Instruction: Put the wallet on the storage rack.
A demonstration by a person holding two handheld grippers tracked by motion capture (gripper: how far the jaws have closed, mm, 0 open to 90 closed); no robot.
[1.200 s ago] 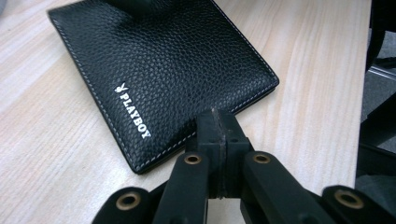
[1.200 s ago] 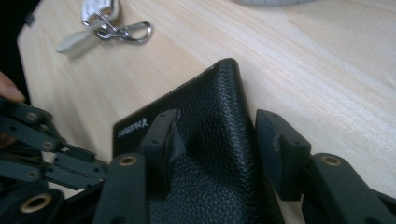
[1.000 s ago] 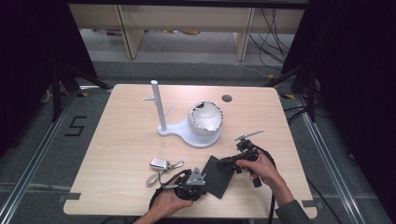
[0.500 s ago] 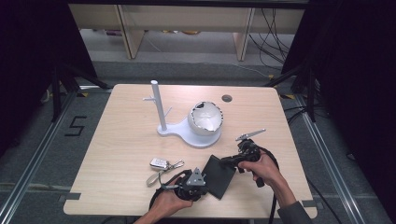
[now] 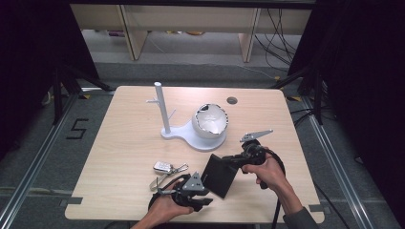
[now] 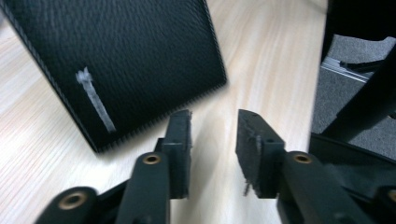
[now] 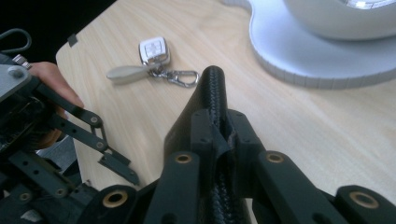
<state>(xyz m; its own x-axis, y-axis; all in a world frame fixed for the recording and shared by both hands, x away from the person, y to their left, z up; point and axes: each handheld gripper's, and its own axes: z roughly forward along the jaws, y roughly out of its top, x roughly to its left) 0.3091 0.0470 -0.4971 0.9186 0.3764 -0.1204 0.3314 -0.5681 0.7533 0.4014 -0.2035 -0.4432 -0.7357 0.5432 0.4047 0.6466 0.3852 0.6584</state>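
While the right gripper (image 5: 233,161) clamps one edge of the black wallet (image 5: 218,175), the high view shows that flat thing tilted up off the table (image 5: 119,143), its lower corner just beside the left gripper (image 5: 203,188), whose jaws have just been opening. The handover looks done, so the wallet hangs from one grip alone. Beyond the left gripper lies a key fob (image 5: 163,167) with its ring, and farther off a white stand (image 5: 191,136) with a bowl-like shell.

From the left gripper view, the jaws stand apart with bare wood between them; the wallet (image 6: 116,65) sits up and to their left, clear of the pads.

From the right gripper view, the jaws have just been closing and now pinch the wallet's (image 7: 212,100) stitched edge, likely to carry it. The key fob (image 7: 154,49) lies ahead to the left.
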